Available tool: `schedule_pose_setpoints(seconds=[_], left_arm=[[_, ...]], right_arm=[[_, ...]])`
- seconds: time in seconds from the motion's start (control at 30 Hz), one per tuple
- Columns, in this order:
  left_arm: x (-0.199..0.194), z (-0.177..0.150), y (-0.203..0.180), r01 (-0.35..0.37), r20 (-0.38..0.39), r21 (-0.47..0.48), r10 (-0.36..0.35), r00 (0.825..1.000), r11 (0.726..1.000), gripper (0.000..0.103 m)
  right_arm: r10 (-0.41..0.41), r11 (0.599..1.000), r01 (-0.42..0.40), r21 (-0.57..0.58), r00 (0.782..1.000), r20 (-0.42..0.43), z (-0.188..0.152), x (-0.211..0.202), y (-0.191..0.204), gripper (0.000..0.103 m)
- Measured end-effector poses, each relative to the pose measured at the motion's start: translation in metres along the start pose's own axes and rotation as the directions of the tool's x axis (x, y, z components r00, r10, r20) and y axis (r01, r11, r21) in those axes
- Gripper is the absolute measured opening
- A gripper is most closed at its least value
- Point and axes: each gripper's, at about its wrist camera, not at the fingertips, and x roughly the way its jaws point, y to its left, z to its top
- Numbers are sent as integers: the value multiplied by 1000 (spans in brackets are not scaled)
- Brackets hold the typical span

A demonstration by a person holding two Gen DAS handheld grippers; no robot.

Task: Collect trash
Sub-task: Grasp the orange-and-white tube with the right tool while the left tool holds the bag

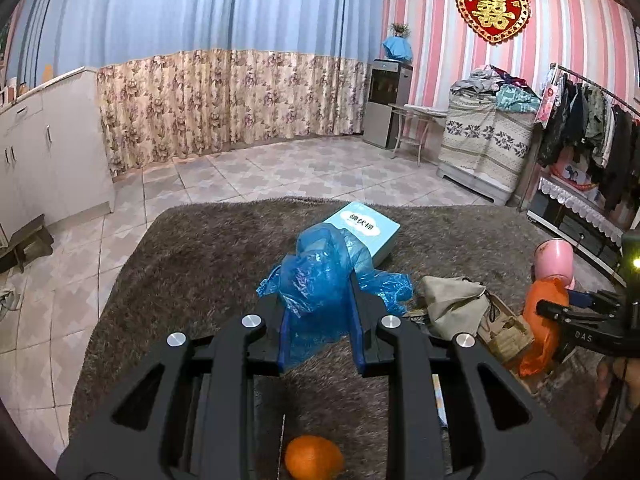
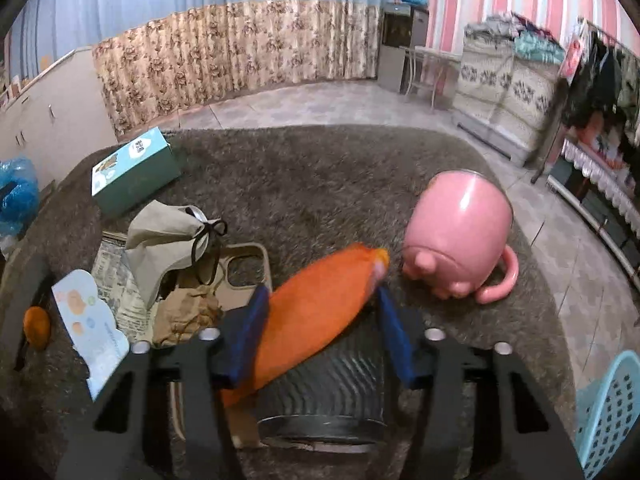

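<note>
My left gripper is shut on a crumpled blue plastic bag, which bulges up between its blue pads above the brown shaggy surface. At the right edge of the left wrist view, my right gripper reaches into an orange plastic bag. In the right wrist view the orange plastic bag runs slantwise between the blue pads of the right gripper. The left pad presses its side and the right pad's tip touches its upper end. It is blurred.
A teal tissue box, a grey cloth pouch, a phone case, newspaper and a card lie to the left. A pink pig mug lies tipped over. A black ribbed can lies under the gripper, with an orange fruit and a light blue basket nearby.
</note>
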Motion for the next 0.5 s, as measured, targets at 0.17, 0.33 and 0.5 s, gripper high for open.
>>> schedule_pose_setpoints(seconds=[0.17, 0.33, 0.5], left_arm=[[-7, 1, -9, -1, 8, 21, 1, 1000, 1000, 22], [-29, 6, -26, 12, 45, 45, -14, 999, 999, 22], [-57, 13, -59, 61, 76, 59, -65, 995, 996, 22]], right_arm=[[22, 1000, -21, -14, 996, 82, 1, -24, -1, 5], [41, 998, -48, 33, 982, 182, -1, -75, -20, 3], [8, 998, -20, 53, 975, 224, -17, -118, -45, 3]])
